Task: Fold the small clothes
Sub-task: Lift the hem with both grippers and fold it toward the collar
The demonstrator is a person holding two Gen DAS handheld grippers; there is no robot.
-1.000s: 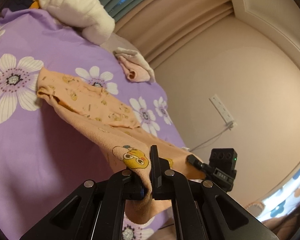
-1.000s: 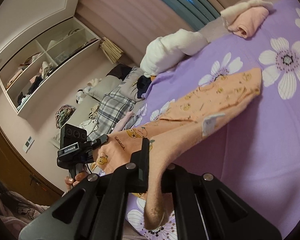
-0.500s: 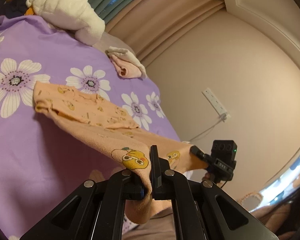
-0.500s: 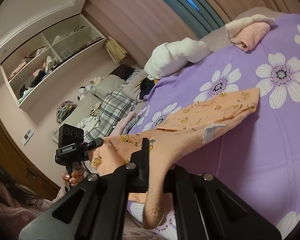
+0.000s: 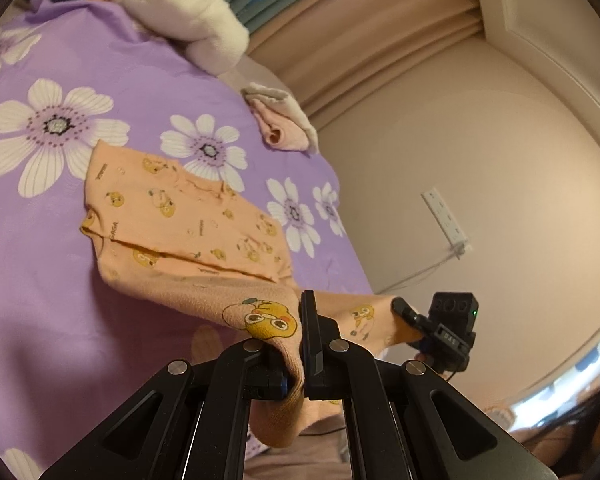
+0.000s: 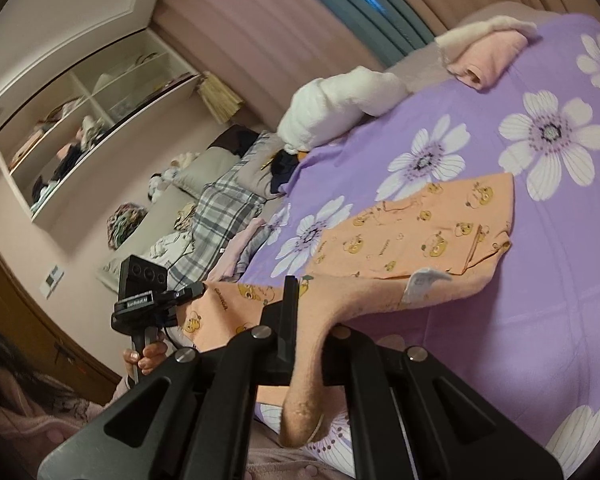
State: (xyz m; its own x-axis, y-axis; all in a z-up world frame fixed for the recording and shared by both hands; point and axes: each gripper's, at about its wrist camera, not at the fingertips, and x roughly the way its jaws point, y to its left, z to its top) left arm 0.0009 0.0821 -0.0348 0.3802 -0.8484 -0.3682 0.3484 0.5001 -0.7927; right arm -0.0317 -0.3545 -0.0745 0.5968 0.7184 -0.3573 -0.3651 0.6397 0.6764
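both tools are clamped on the near edge of a small orange garment printed with yellow cartoon ducks: the left tool pinches 1 corner, the right tool the other, so that edge hangs lifted between them. the far half lies flat on the purple flowered bedsheet. a rolled pink garment sits well apart, near the bed's far edge.

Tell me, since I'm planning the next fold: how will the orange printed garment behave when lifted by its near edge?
Likely floppy: the orange garment sags between the left tongs and right tongs, its corners drooping below each grip. Probably light, since thin pinches hold it. The far part on the purple sheet may drag rather than slide freely.
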